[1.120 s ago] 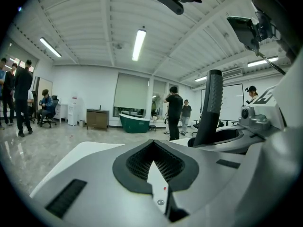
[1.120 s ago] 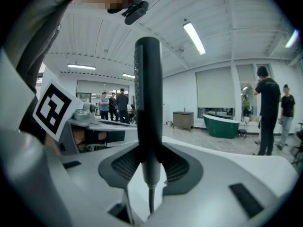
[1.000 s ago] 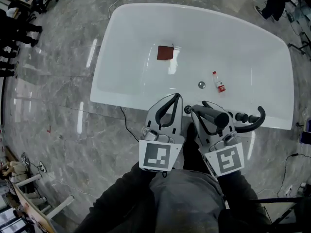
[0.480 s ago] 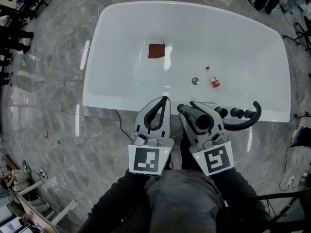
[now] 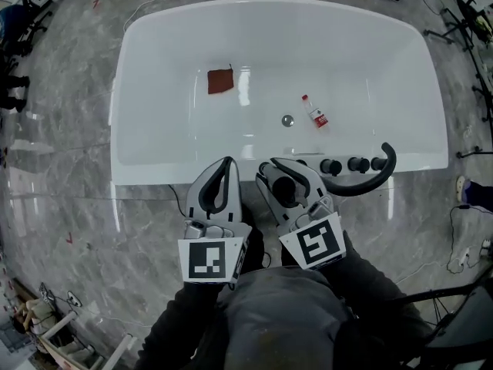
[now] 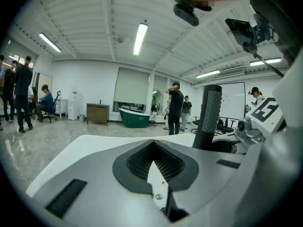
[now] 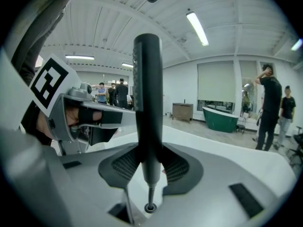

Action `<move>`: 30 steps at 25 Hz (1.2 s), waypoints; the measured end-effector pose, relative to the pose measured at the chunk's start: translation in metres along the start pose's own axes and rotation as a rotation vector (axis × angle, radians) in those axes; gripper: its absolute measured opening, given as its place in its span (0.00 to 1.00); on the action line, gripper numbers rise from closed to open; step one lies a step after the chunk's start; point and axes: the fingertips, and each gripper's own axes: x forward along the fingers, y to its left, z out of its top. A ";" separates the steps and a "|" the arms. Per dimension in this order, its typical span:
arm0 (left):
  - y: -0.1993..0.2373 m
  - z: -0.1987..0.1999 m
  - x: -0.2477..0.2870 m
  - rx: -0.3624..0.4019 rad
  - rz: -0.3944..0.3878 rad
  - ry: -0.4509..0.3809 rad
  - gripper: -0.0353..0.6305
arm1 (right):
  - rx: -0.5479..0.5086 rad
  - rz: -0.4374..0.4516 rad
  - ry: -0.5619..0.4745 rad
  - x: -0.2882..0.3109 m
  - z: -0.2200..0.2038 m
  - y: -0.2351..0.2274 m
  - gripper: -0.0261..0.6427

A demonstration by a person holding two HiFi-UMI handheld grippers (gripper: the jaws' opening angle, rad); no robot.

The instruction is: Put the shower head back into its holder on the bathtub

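Head view: our right gripper (image 5: 286, 177) has sunk a little toward the bathtub (image 5: 139, 172) rim. It pinches the black shower head (image 5: 283, 191) upright, just beside the knobs (image 5: 343, 165). Our left gripper (image 5: 224, 163) hangs alongside.

Left gripper view: jaws pressed together, only white tub behind them (nothing held).

Right gripper view: the handle's thin lower stem reaches the ring-shaped holder (image 7: 150, 207), so we judge seating is nearly done.
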 end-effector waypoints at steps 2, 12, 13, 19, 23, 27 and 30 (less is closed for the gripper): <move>0.013 0.000 -0.003 0.016 0.019 0.002 0.06 | 0.010 0.019 0.010 0.011 -0.004 0.011 0.25; -0.018 0.011 0.010 0.029 0.003 -0.002 0.06 | 0.019 0.019 -0.039 -0.006 0.003 -0.011 0.25; -0.018 0.012 0.009 0.031 0.008 -0.001 0.06 | 0.022 0.022 -0.040 -0.006 0.003 -0.010 0.25; -0.025 0.003 0.009 0.037 0.045 0.006 0.06 | -0.023 0.055 -0.124 -0.012 0.003 -0.016 0.25; -0.027 -0.003 0.013 0.036 -0.006 -0.009 0.06 | 0.058 -0.004 -0.093 -0.013 -0.004 -0.022 0.25; -0.017 -0.017 0.010 0.001 -0.002 0.017 0.06 | 0.058 -0.020 -0.048 -0.013 -0.012 -0.014 0.25; -0.009 -0.027 0.010 -0.013 0.014 0.020 0.06 | 0.045 -0.013 -0.033 -0.013 -0.018 -0.007 0.25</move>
